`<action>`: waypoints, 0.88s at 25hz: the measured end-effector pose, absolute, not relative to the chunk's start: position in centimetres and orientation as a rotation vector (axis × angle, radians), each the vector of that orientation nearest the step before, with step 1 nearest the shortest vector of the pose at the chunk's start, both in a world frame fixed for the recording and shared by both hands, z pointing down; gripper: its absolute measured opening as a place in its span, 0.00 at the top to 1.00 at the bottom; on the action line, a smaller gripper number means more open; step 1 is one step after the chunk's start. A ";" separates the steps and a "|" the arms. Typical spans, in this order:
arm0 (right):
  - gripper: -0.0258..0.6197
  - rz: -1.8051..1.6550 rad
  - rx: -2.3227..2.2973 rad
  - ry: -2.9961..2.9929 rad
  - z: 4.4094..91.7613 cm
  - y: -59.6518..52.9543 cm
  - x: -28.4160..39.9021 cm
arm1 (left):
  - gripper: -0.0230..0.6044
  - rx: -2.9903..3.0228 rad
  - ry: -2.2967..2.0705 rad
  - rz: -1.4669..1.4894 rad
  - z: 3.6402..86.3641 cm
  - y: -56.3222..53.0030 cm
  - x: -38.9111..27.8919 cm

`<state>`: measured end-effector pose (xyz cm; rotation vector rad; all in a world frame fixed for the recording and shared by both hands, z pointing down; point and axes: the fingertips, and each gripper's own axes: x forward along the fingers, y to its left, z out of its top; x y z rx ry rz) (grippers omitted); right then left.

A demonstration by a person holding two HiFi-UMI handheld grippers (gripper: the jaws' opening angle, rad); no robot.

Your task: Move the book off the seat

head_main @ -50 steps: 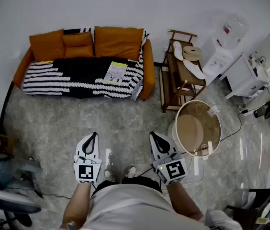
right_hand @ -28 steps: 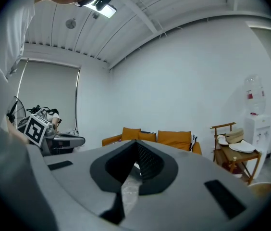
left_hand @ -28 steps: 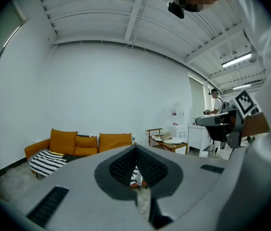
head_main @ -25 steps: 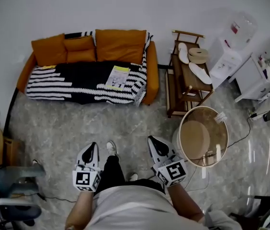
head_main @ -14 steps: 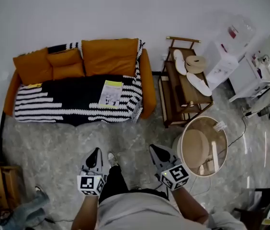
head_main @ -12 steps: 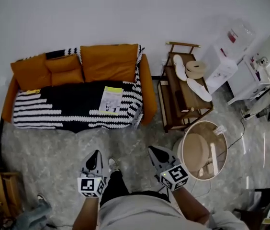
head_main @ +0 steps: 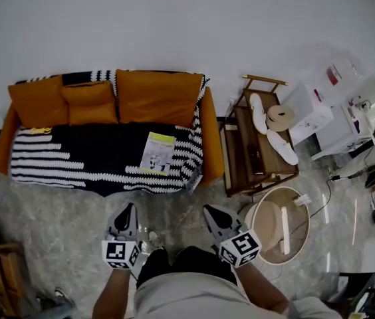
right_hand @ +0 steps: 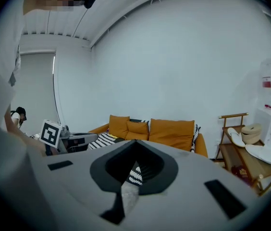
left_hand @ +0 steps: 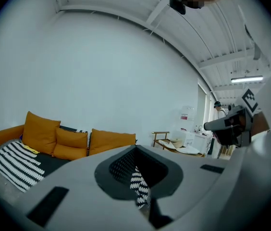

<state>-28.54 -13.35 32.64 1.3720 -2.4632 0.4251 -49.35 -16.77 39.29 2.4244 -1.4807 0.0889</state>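
Observation:
The book (head_main: 157,153), a thin white-and-yellow booklet, lies flat on the right part of the orange sofa's seat (head_main: 208,138), on the black-and-white striped blanket (head_main: 74,155). My left gripper (head_main: 128,209) is held above the floor just in front of the sofa, shut and holding nothing. My right gripper (head_main: 209,211) is beside it to the right, likewise shut with nothing in it. Both are short of the book. In the left gripper view the closed jaws (left_hand: 136,148) point towards the sofa cushions (left_hand: 73,143). The right gripper view shows the closed jaws (right_hand: 136,143) below the sofa (right_hand: 169,131).
A wooden rack (head_main: 257,155) with white slippers and a tape roll stands right of the sofa. A round wooden table (head_main: 277,224) is near my right gripper. White appliances and cables fill the far right. Orange cushions (head_main: 157,97) line the sofa's back.
The person has walked up to the sofa, so it now lies just beyond both grippers. Both grippers stay shut. The book has not moved on the seat.

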 end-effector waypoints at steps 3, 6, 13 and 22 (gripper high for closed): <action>0.93 0.422 1.373 -2.465 32.9 -14.6 -28.6 | 0.94 2.415 -1.465 0.085 39.8 -18.0 -49.0; 0.93 0.432 1.396 -2.477 32.9 -16.4 -27.7 | 0.94 2.427 -1.439 0.097 39.9 -19.1 -47.4; 0.93 0.422 1.361 -2.557 32.5 -21.0 -25.7 | 0.94 2.455 -1.505 0.094 37.3 -22.5 -44.8; 0.93 0.549 1.231 -2.560 38.9 -25.9 -24.5 | 0.94 2.386 -1.491 0.173 43.3 -28.5 -43.9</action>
